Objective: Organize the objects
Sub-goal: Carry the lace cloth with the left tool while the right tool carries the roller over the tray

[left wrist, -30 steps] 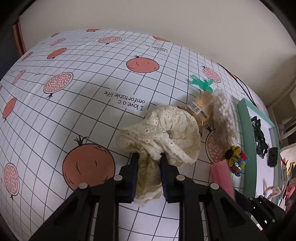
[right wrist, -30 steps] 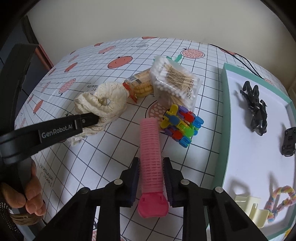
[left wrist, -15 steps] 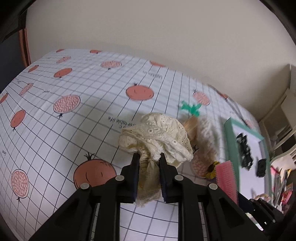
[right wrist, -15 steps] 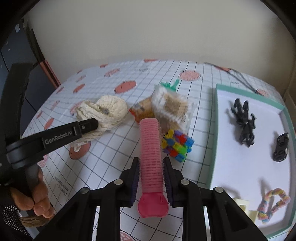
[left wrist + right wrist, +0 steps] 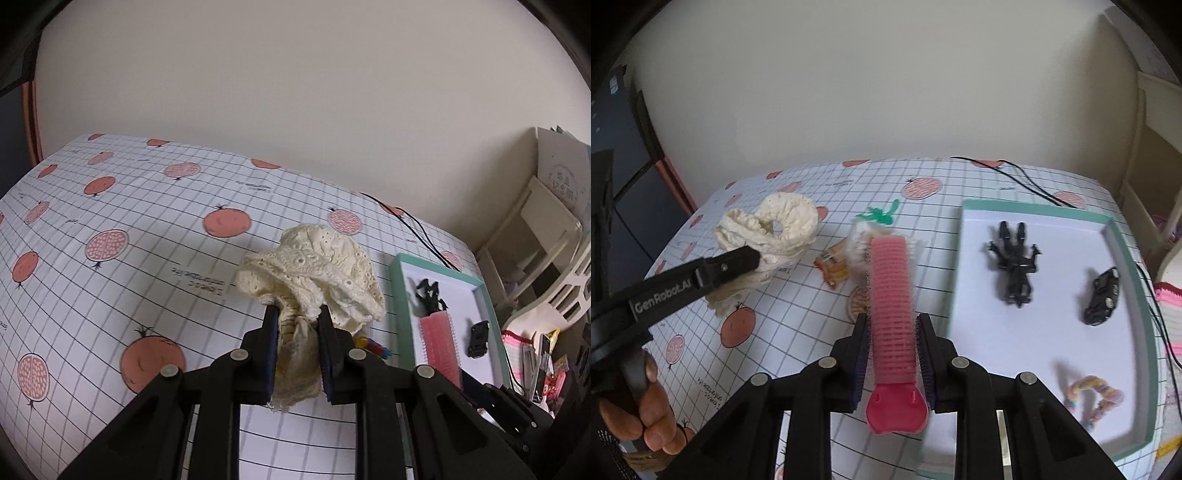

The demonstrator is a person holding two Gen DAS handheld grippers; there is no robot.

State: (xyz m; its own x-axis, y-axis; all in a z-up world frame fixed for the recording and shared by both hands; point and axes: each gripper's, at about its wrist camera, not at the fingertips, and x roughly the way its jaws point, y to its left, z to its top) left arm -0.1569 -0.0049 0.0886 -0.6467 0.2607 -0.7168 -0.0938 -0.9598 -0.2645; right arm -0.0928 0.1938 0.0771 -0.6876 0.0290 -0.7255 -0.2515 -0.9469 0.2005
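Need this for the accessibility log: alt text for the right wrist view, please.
The right gripper is shut on a pink hair roller, held above a grid-patterned tablecloth beside a teal-rimmed tray. The tray holds a black claw clip, a black toy car and a pastel braided loop. At left, the left gripper clamps a cream lace scrunchie.

Left hand-held gripper [image 5: 295, 321], jaws closed on a cream lace fabric bundle [image 5: 314, 273] lifted above the surface [image 5: 110, 288], which bears a grid cloth printed with orange fruit. To the right, a teal-rimmed white tray [image 5: 394, 295] contains a black clawed toy [image 5: 428, 295] and a small black car [image 5: 478, 338]. A pink hair roller [image 5: 439, 343] appears in front of the tray. Multicoloured pieces [image 5: 371, 347], partly hidden, show just below the fabric. A black cable [image 5: 417, 225] crosses the far corner.
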